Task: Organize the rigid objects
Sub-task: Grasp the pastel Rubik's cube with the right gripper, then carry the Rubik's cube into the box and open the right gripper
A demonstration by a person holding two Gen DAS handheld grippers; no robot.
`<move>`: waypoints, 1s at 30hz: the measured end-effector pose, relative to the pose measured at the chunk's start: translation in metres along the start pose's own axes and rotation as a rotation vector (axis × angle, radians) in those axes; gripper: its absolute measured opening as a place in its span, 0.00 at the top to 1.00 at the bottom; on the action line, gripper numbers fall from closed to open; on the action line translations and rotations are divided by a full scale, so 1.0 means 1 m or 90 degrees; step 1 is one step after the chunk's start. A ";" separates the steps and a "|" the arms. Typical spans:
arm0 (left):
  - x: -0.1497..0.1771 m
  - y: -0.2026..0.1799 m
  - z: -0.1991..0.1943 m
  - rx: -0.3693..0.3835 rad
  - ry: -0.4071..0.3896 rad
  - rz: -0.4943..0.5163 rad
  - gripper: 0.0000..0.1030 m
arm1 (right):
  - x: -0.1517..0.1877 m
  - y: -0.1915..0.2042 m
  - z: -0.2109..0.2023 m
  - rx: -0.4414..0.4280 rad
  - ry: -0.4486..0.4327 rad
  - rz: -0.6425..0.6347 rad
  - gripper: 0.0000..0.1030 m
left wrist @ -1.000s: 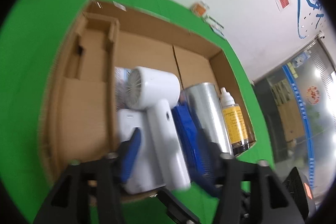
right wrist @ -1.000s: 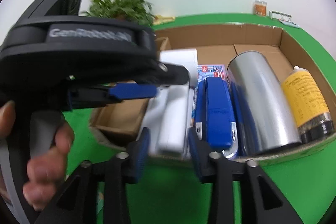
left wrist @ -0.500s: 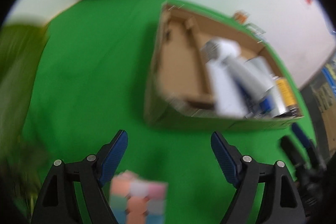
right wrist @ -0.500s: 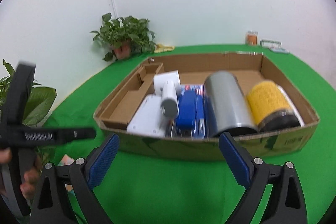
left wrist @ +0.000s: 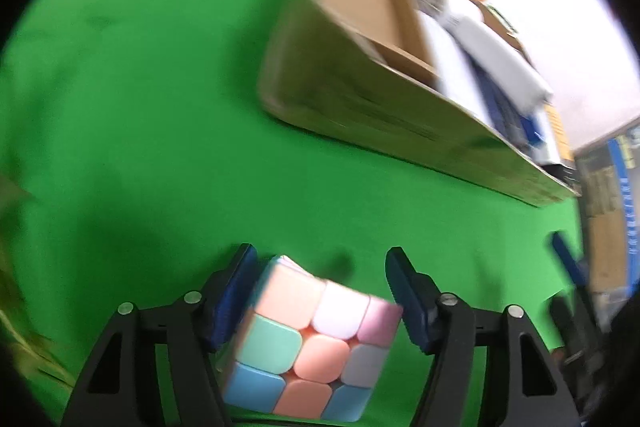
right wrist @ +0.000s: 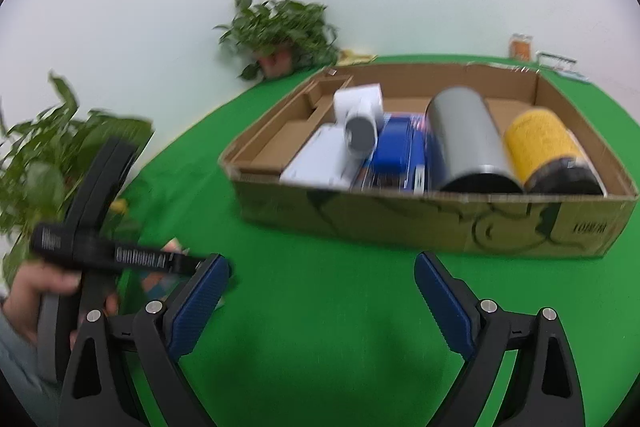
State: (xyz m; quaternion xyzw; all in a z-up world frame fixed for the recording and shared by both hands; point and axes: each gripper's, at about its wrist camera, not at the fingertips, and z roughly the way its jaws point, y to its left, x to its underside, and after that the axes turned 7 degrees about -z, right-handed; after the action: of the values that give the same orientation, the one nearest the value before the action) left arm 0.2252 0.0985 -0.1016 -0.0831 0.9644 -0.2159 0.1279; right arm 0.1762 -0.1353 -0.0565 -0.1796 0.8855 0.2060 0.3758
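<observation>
From the left wrist camera, the left gripper (left wrist: 320,291) straddles a pastel puzzle cube (left wrist: 312,339) on the green table (left wrist: 140,107), its jaws spread just beside the cube's sides; blur hides whether they touch. Bare cloth lies between the cube and the cardboard box (left wrist: 380,99) beyond.

From the right wrist camera, the right gripper (right wrist: 320,291) hangs with jaws wide apart and nothing between them. Ahead, the box's front wall (right wrist: 440,219) fences in a white fan (right wrist: 360,115), blue stapler (right wrist: 396,147), silver can (right wrist: 468,143) and yellow bottle (right wrist: 548,151). Potted plants (right wrist: 280,31) line the table's far edge.
</observation>
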 end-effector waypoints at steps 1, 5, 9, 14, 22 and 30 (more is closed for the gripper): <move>0.005 -0.016 0.005 0.018 0.015 0.016 0.37 | 0.006 -0.001 -0.003 -0.012 0.004 -0.009 0.10; 0.025 -0.061 0.021 0.116 0.070 0.059 0.37 | 0.034 -0.009 -0.016 -0.058 0.036 -0.043 0.10; 0.028 -0.077 -0.003 0.149 0.027 0.093 0.36 | 0.047 -0.013 -0.020 -0.080 0.073 -0.062 0.10; 0.028 -0.050 -0.024 0.134 0.020 0.049 0.35 | 0.053 0.010 -0.005 -0.135 0.113 -0.102 0.11; 0.051 -0.031 0.001 0.181 0.109 -0.022 0.32 | 0.065 0.036 0.022 -0.157 0.163 -0.106 0.23; 0.053 -0.028 -0.005 0.173 0.093 -0.014 0.32 | 0.063 0.044 0.030 -0.124 0.150 -0.118 0.33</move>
State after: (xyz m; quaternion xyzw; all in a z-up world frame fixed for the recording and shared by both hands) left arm 0.1763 0.0641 -0.0960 -0.0599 0.9320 -0.3514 0.0653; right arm 0.1321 -0.0931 -0.1124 -0.3194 0.8788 0.2327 0.2673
